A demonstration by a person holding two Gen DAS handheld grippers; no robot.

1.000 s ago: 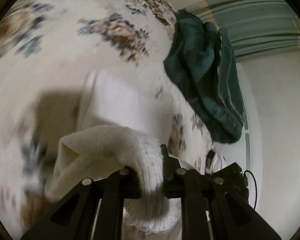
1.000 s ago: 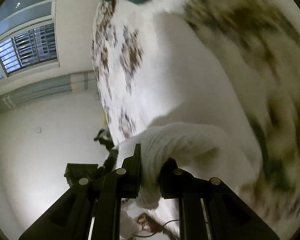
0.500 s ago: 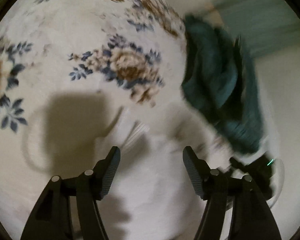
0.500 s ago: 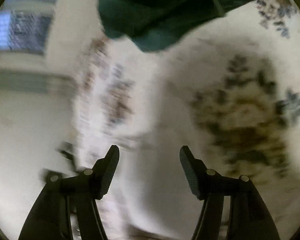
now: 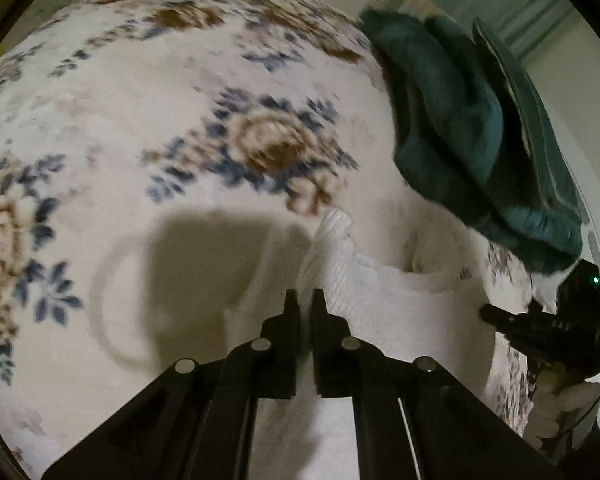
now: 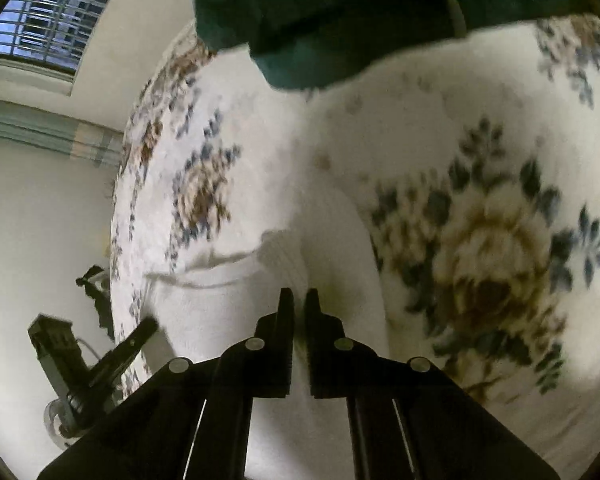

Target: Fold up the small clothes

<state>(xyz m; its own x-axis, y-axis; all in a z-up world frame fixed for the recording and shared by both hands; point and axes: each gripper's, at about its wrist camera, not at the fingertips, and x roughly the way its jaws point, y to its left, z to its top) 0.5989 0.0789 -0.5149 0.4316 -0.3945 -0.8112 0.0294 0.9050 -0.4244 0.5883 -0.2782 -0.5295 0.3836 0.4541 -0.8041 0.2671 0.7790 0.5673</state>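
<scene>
No text, label, brand, number or sign can be read in either view; the floral bedspread [image 5: 148,128] bears only a flower pattern; the dark green cloth [image 5: 472,148] shows pale stripes but no lettering; the other gripper's black body [image 5: 556,328] carries faint pale marks too small and blurred to make out.

One white knit garment [image 5: 380,292], one teal cloth pile [image 5: 472,140], two hand-held grippers.
</scene>
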